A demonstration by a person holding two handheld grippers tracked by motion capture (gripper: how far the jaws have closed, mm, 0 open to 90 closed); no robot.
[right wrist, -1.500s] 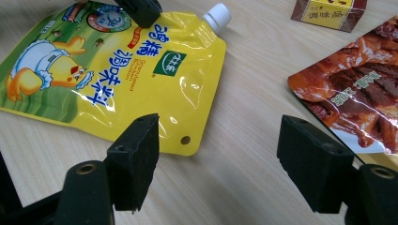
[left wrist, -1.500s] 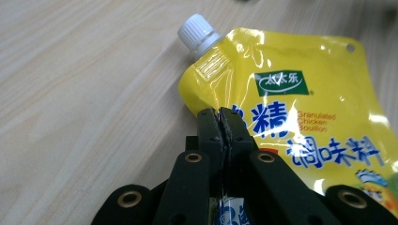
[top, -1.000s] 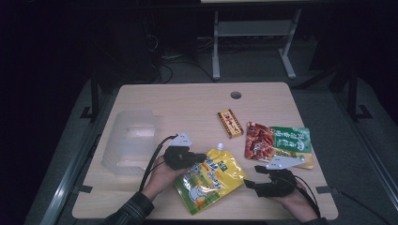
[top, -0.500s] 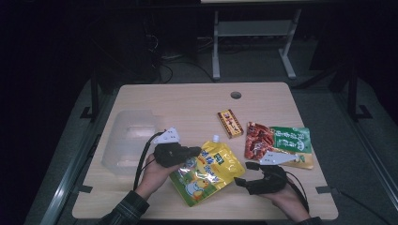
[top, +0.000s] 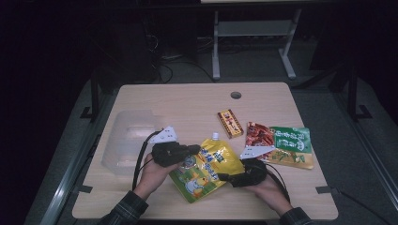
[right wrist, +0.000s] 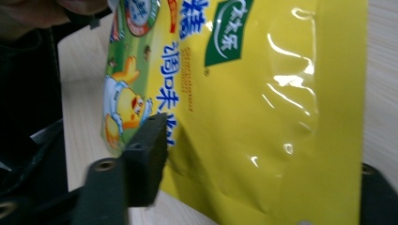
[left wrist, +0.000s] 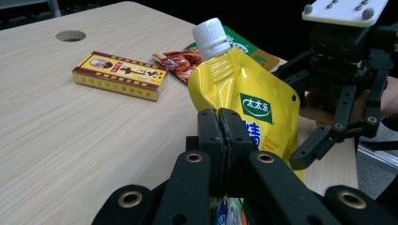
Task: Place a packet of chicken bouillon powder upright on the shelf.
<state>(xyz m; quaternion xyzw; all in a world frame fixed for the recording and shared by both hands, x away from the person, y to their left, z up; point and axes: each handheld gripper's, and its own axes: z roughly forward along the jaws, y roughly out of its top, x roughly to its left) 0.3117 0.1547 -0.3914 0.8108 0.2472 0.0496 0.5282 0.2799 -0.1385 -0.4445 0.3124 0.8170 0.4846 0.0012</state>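
In the right gripper view, one jaw of the right gripper (top: 224, 177) is cut off at the frame edge, and pad contact with the yellow spouted pouch (top: 206, 168) cannot be made out. Its jaws have just been closing, with the pouch's lower edge between them. The left gripper (left wrist: 220, 123) is clamped shut on the pouch's side edge, so the pouch is held tilted above the table (top: 187, 103), cap uppermost. Both hands are held low, facing each other.

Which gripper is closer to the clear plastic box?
Left. The left gripper, shut on the yellow pouch, sits just beside the clear plastic box. The right gripper is across the pouch, farther away.
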